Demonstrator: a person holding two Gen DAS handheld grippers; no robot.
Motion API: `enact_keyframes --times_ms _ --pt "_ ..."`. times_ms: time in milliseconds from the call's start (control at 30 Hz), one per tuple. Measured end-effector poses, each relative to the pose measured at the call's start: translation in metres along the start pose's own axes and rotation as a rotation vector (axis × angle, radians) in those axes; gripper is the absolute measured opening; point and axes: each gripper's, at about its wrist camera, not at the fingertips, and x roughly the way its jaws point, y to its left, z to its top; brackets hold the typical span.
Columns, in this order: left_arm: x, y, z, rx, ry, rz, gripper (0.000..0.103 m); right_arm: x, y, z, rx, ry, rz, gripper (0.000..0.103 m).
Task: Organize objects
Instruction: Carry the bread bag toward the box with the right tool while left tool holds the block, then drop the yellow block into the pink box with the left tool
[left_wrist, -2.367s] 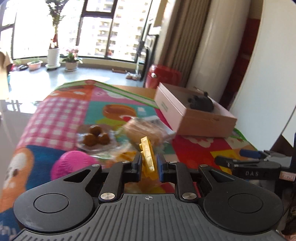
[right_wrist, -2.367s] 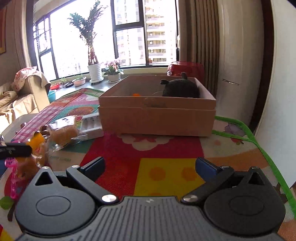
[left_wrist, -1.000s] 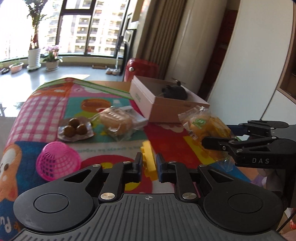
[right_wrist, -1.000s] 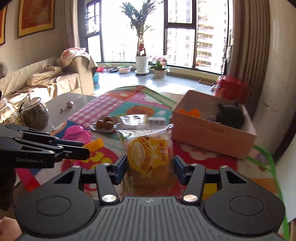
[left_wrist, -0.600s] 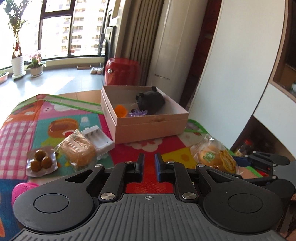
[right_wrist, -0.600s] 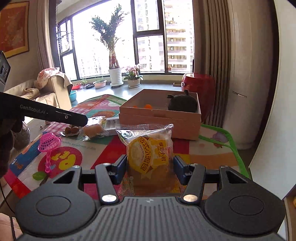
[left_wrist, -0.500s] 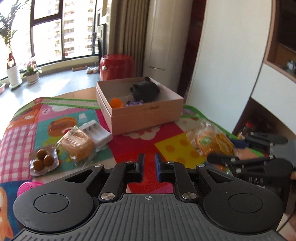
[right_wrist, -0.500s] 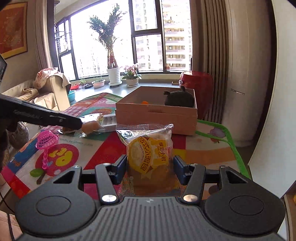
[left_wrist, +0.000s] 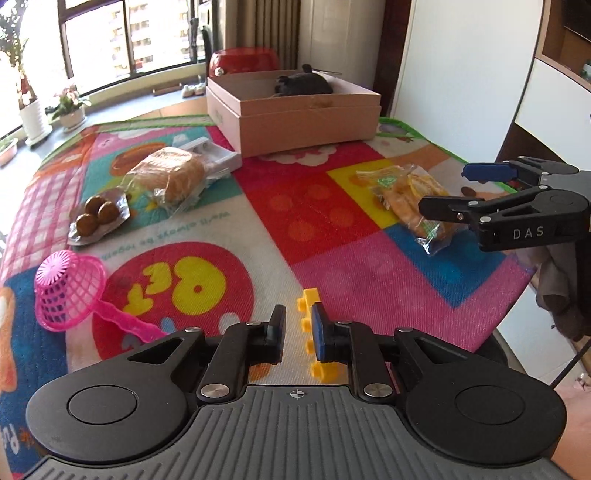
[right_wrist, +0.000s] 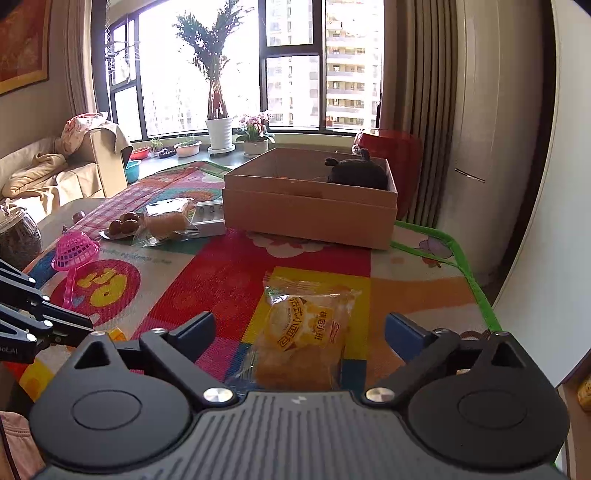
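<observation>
My left gripper (left_wrist: 297, 310) hangs low over the front of the colourful play mat (left_wrist: 332, 258). Its jaws are opening by a sliver. A yellow toy brick (left_wrist: 309, 295) lies between them, against the right pad, with a strip of mat showing beside the left pad. My right gripper (right_wrist: 299, 321) is opening wide. A yellow bread packet (right_wrist: 306, 332) lies flat on the mat between its fingers, touching neither. From the left wrist view, the right gripper (left_wrist: 443, 188) stands over that packet (left_wrist: 402, 192) at the mat's right side.
A pink cardboard box (left_wrist: 306, 122) with a black plush toy (left_wrist: 303, 83) inside stands at the far end. A wrapped bun (left_wrist: 173, 177), a white tray (left_wrist: 210, 155) and brown balls (left_wrist: 98, 216) lie left of it. A pink strainer (left_wrist: 70, 291) sits front left. The mat ends close on the right.
The right gripper has spread its fingers and let the bread packet down onto the mat. The left gripper has sunk toward the mat, and the yellow brick shows between its fingers again.
</observation>
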Motion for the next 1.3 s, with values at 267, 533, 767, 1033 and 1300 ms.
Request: enact_keyframes --times_ms 267,533,767,1033,1300 --pt "0.014 -0.022 -0.005 0.060 0.049 -0.011 0.024 0.004 -0.006 -0.010 0.026 0.036 -0.017 0.100" --pt "0.016 -0.024 -0.004 0.042 0.047 0.002 0.023 0.011 -0.008 -0.011 0.032 0.054 -0.006 0.100" --pt "0.016 -0.024 -0.016 0.050 -0.049 -0.009 0.023 0.028 0.004 -0.004 -0.014 0.111 0.024 0.064" --pt "0.013 -0.021 -0.009 0.032 -0.085 -0.011 0.015 0.000 -0.001 0.006 -0.014 0.044 0.024 0.041" --pt "0.000 -0.003 0.099 0.005 -0.334 -0.003 0.016 -0.011 -0.002 0.014 -0.063 0.000 0.013 0.042"
